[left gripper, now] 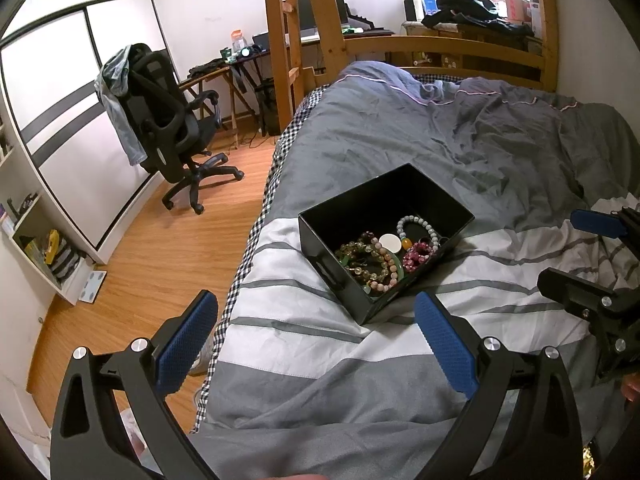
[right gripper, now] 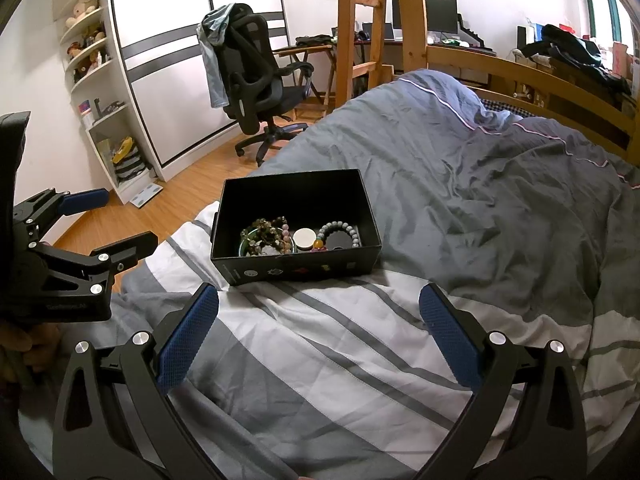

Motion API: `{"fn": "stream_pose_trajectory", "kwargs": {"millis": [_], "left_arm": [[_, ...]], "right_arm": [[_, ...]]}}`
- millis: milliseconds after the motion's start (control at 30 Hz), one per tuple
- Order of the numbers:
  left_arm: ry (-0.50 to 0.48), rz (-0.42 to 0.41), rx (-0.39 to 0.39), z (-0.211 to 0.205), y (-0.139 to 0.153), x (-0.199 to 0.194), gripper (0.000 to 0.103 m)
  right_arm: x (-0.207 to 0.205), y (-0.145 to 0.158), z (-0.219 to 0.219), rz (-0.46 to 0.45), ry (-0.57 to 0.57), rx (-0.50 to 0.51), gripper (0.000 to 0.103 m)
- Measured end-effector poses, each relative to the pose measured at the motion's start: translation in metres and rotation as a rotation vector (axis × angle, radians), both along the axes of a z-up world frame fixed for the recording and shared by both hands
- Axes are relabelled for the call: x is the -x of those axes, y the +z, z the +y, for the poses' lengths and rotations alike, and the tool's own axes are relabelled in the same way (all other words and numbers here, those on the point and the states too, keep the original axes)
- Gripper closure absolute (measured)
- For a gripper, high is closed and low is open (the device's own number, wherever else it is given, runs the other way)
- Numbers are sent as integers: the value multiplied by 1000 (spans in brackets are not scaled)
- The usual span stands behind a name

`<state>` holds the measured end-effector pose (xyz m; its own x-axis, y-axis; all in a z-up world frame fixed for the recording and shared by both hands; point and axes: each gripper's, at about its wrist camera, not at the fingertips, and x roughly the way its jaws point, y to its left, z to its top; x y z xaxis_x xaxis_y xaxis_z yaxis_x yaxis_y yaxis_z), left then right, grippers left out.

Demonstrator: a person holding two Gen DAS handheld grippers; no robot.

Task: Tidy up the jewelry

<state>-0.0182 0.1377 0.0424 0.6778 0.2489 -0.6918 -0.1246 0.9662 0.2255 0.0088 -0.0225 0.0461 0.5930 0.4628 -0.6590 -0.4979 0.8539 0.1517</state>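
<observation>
1. Here, the jewelry [left gripper: 380, 258] lies in a heap on the floor of an open black box [left gripper: 424, 196]: several beaded bracelets in amber, pink and green tones, a pale grey-green bead bracelet [right gripper: 340, 229] towards the right, and a white round disc [right gripper: 304, 238] in the middle.
2. The black box sits on the bed [left gripper: 460, 128], on the white-and-grey striped part of the duvet [right gripper: 360, 340], near the bed's left edge (its lid is not on it).
3. The left hand-held gripper [left gripper: 316, 344] hovers just short of the box with its blue-padded fingers [left gripper: 186, 340] spread wide and nothing between them.
4. The right hand-held gripper [right gripper: 318, 340] is likewise spread wide and empty, facing the box's near wall from a little way back; the box lies between and beyond its fingers.
5. Each gripper shows at the edge of the other's view, so the two are side by side above the duvet.
6. Beyond the bed stands its wooden frame [right gripper: 500, 64] with a ladder [right gripper: 360, 20].
7. On the wood floor [left gripper: 160, 248] to the left is a black office chair [left gripper: 172, 120] with a garment draped over its back, in front of a white sliding wardrobe [right gripper: 192, 52].
8. A shelf unit [right gripper: 92, 60] beside the wardrobe holds soft toys (small and hard to make out).
</observation>
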Motion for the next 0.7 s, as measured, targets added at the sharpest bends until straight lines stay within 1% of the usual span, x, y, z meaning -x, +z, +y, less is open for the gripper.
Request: {"fn": "stream_pose_trajectory", "kwargs": {"millis": [333,700], "left_arm": [[1,5,0,0,-1,0,6],[-8,16,-18,-4,-1,0,6]], "right_arm": [[-1,1,0,1,1,0,4],[0,0,0,2,1,0,4]]}}
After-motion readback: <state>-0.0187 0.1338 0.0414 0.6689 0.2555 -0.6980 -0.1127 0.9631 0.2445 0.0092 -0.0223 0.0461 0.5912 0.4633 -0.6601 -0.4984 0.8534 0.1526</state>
